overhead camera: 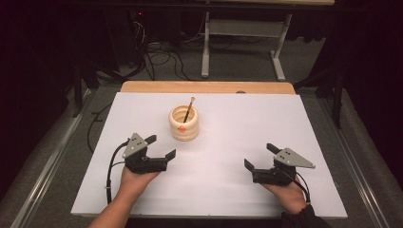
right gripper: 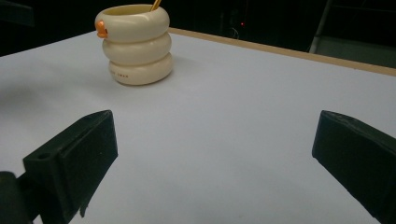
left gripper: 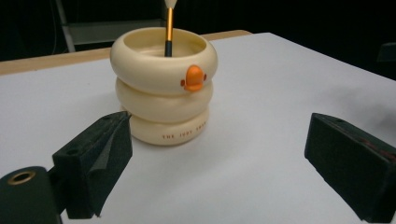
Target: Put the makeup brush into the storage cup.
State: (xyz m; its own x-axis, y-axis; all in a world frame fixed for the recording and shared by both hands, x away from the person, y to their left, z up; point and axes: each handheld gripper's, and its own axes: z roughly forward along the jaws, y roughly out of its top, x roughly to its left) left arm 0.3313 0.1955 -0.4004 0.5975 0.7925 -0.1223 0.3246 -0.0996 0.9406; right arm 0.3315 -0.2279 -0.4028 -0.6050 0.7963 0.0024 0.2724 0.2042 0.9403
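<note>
Both grippers, left (overhead camera: 161, 147) and right (overhead camera: 259, 156), gape empty; centre-frame holder (overhead camera: 184, 122) looks rigid, slick; thin brush (overhead camera: 189, 109) grabs easiest by its stem.

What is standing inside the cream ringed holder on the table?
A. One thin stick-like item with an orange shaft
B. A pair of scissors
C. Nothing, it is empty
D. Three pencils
A: the left gripper view shows a single thin orange-shafted stick rising from inside the cream holder, and the high view shows it leaning against the holder's rim.
</note>
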